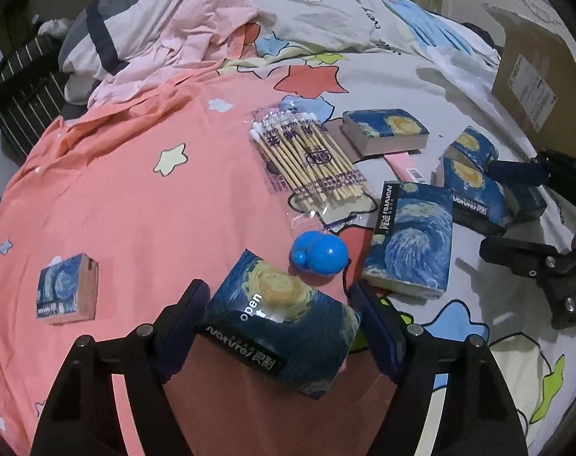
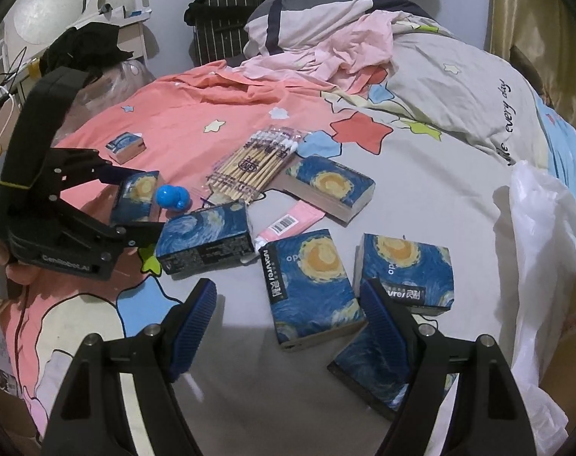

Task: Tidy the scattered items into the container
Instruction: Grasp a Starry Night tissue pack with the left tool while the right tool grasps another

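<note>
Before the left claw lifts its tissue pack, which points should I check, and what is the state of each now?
1. Left claw around the held tissue pack: ok, a finger on each side.
2. Grip firm on both sides: cannot tell.
3. Blue toy clear of the pack: ok, just beyond it.
4. Right claw free: ok, open and holding nothing.
5. Bag of cotton swabs out of the path: ok.
6. Container in view: cannot tell which it is.

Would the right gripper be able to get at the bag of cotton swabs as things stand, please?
Probably yes. The right gripper is open and empty, and the bag of cotton swabs lies uncovered on top; it only has to pass over the tissue packs lying between.
</note>
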Available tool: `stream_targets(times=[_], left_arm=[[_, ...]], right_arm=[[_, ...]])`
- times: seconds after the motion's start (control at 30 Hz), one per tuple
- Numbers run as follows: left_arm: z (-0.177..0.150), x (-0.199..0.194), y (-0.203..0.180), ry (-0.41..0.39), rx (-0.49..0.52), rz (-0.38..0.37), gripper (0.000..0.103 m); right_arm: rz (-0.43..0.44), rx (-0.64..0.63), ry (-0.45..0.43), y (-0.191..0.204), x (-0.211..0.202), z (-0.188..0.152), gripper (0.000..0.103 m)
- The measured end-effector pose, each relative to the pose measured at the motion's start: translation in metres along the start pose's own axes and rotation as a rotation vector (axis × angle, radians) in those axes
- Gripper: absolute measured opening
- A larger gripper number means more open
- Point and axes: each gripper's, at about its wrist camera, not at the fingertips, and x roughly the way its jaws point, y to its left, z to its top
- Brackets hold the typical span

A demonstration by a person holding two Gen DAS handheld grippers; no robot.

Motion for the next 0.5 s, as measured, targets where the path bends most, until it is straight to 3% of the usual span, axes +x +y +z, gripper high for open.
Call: stream_targets(times=[0.5], left_arm=[[-0.021, -0.024, 0.002, -0.008, -0.031, -0.067, 0.078]], right_arm=[[-0.041, -0.002, 0.026, 0.006, 0.001, -0.007, 0.076]])
